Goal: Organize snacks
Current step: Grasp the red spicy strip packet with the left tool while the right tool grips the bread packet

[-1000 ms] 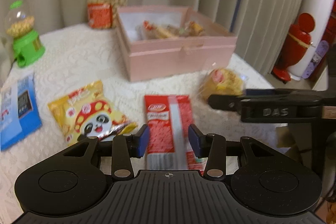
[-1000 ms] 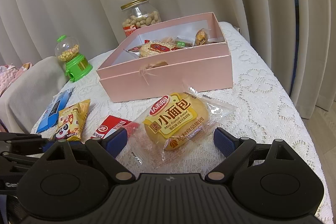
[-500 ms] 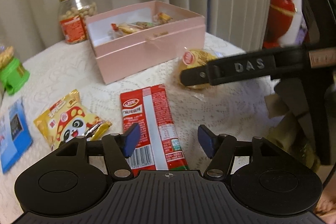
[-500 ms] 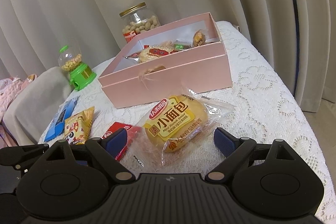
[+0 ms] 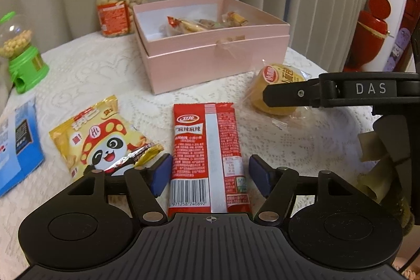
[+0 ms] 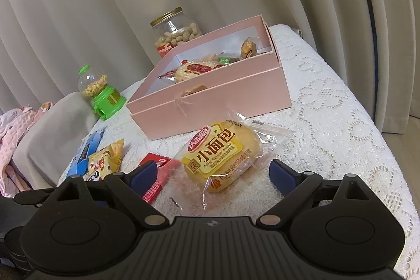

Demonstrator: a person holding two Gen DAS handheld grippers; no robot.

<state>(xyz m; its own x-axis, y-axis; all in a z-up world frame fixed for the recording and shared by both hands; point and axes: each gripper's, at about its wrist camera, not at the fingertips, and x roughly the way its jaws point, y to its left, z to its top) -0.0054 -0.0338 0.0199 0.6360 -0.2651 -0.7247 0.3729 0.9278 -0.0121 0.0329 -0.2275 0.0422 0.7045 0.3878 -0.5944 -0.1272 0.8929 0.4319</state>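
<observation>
A red snack packet (image 5: 208, 148) lies flat on the lace tablecloth. My left gripper (image 5: 210, 173) is open, its blue pads either side of the packet's near end. A yellow mini bread in a clear wrapper (image 6: 223, 156) lies in front of the open pink box (image 6: 218, 101), which holds several wrapped snacks. My right gripper (image 6: 214, 175) is open, its pads astride the bread's near end. The right gripper's finger (image 5: 296, 93) crosses over the bread (image 5: 278, 80) in the left wrist view. A yellow panda snack bag (image 5: 101, 138) and a blue packet (image 5: 18, 146) lie left of the red packet.
A peanut jar (image 5: 119, 4) stands behind the box (image 5: 218, 57). A green candy dispenser (image 5: 22, 54) stands at the far left. Curtains hang behind the table. A red figurine (image 5: 372, 30) stands off the table to the right. The table edge drops away at right.
My left gripper has opened wider and settled around the red packet's near end. My right gripper has come slightly lower and closer over the bread, still open.
</observation>
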